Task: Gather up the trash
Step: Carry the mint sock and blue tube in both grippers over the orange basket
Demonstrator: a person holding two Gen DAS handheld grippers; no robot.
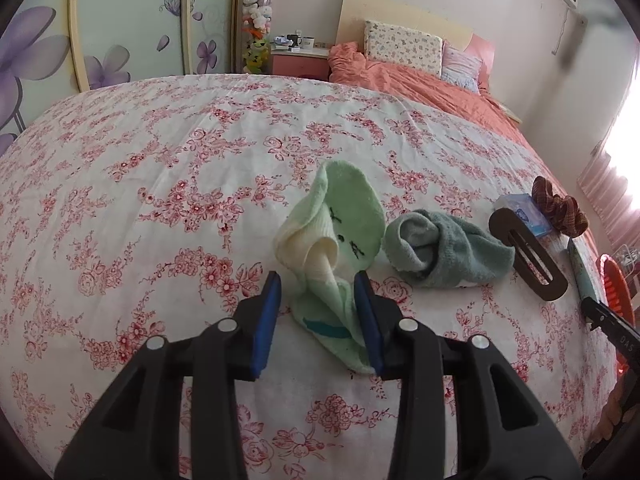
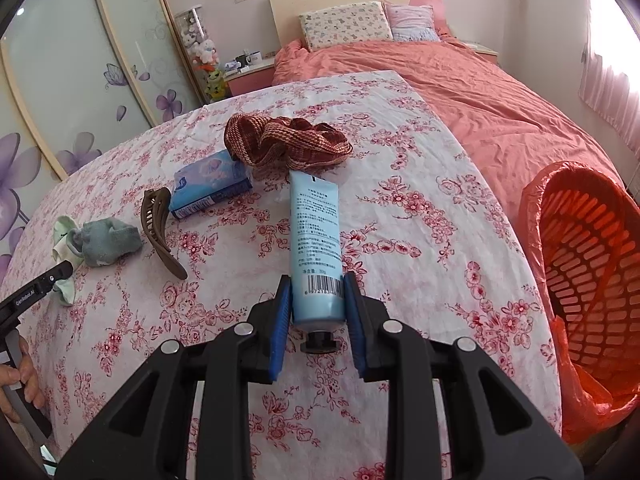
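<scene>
Both pads [image 2: 352, 300] clamp tube [image 2: 316, 236].

Soft daylight, window glare, fisheye-warped edges

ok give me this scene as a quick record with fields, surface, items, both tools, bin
surface: floral sheet
left tool: open, straddling light green sock
right tool: shut on blue tube, cap toward camera
other items: grey-green sock, brown hair clip, blue tissue pack, red-brown scrunchie
bin: orange basket with orange liner, right of sheet
</scene>
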